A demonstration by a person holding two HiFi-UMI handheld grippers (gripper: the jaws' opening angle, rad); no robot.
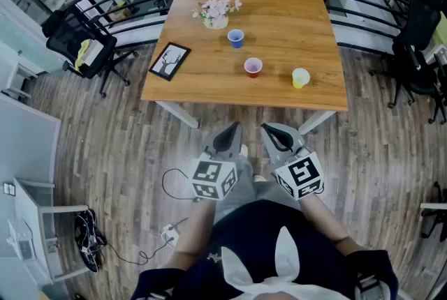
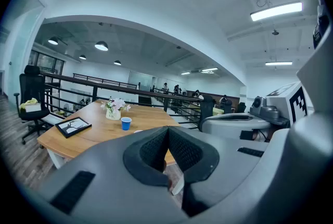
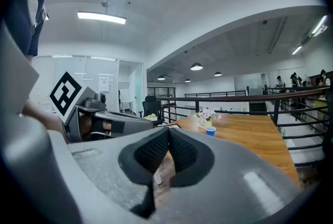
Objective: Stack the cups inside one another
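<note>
Blue cup [image 1: 236, 38], red cup [image 1: 253, 67], yellow cup [image 1: 300, 77] standing upright on table [image 1: 279, 5], well apart, none nested yet.
Risk: yellow cup sitting near front edge, likely tipping off if nudged.
Cups seeming empty; vase [image 1: 216, 21] holding flowers.
Left gripper [image 1: 227, 137], right gripper [image 1: 275, 136] hanging short of table, jaws pressed together, gripping nothing.

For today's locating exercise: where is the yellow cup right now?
Head view: the yellow cup stands near the table's right front corner, right of the red cup.
</note>
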